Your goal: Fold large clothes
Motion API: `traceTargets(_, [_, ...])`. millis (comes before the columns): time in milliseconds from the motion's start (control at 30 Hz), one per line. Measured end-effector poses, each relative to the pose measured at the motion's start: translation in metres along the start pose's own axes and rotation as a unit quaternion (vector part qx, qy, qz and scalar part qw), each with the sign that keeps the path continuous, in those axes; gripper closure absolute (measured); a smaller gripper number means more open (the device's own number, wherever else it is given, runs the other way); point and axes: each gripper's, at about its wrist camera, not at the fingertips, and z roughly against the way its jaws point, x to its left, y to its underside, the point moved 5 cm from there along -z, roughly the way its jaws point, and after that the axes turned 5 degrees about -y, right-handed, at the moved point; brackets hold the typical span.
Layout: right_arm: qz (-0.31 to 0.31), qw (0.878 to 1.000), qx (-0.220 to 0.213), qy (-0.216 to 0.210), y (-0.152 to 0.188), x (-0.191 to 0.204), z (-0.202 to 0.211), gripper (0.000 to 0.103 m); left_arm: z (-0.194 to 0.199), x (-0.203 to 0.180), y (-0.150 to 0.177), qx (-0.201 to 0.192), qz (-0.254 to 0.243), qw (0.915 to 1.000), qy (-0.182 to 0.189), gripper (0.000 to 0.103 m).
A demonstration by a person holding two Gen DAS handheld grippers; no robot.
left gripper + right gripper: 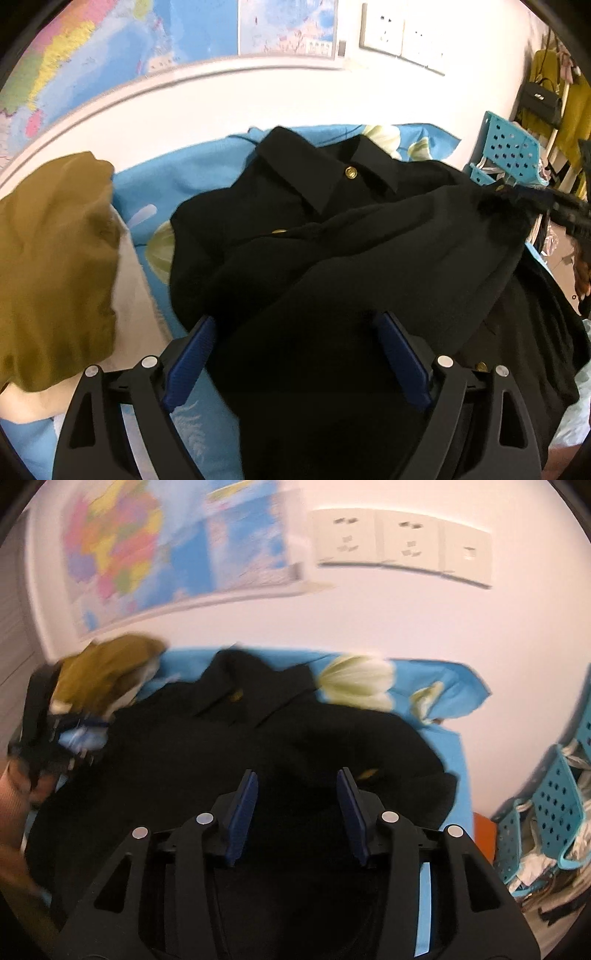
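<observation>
Motion blurs the black jacket (258,746) and wall map (147,550)

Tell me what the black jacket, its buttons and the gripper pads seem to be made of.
Black jacket: apparently a matte woven cloth, possibly wool-like; it drapes in soft folds without shine. Buttons: gold-coloured, glossy, likely metal or metal-look plastic. Left gripper pads: blue, ribbed, probably rubber or soft plastic, on black rigid plastic fingers.

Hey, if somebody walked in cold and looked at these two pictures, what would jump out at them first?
A big black coat with gold buttons lies crumpled across the middle of a blue flowered bedsheet. To its left sits a mustard-yellow garment, and a colourful map hangs on the wall behind. The left claw hangs open over the coat's near edge.
</observation>
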Motion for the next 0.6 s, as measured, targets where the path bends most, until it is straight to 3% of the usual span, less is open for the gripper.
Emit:
traceTargets(133, [0.010, 0.998, 0.048, 0.029, 0.010, -0.006, -0.034, 0.060, 0.014, 0.005, 0.013, -0.001, 0.008, 1.0000, -0.001, 0.017])
traceTargets(200, [0.000, 0.997, 0.062, 0.048, 0.012, -0.014, -0.048, 0.066, 0.020, 0.009, 0.022, 0.003, 0.019, 0.9998, -0.001, 0.017])
traceTargets(333, [-0.024, 0.998, 0.056, 0.030, 0.011, -0.018, -0.044, 0.065, 0.032, 0.021, 0.046, 0.014, 0.052, 0.9985, 0.008, 0.017])
traceTargets(400, [-0.034, 0.999, 0.031, 0.015, 0.010, -0.016, -0.022, 0.048, 0.039, 0.024, 0.059, 0.020, 0.064, 0.9977, 0.012, 0.017])
traceTargets(467, [-0.047, 0.999, 0.013, 0.002, 0.014, -0.015, 0.004, 0.037, 0.045, 0.026, 0.071, 0.029, 0.071, 0.9968, 0.020, 0.016])
traceTargets(600, [-0.095, 0.995, 0.002, -0.037, 0.039, -0.022, 0.045, 0.027, 0.057, 0.022, 0.099, 0.046, 0.090, 0.9933, 0.056, 0.015])
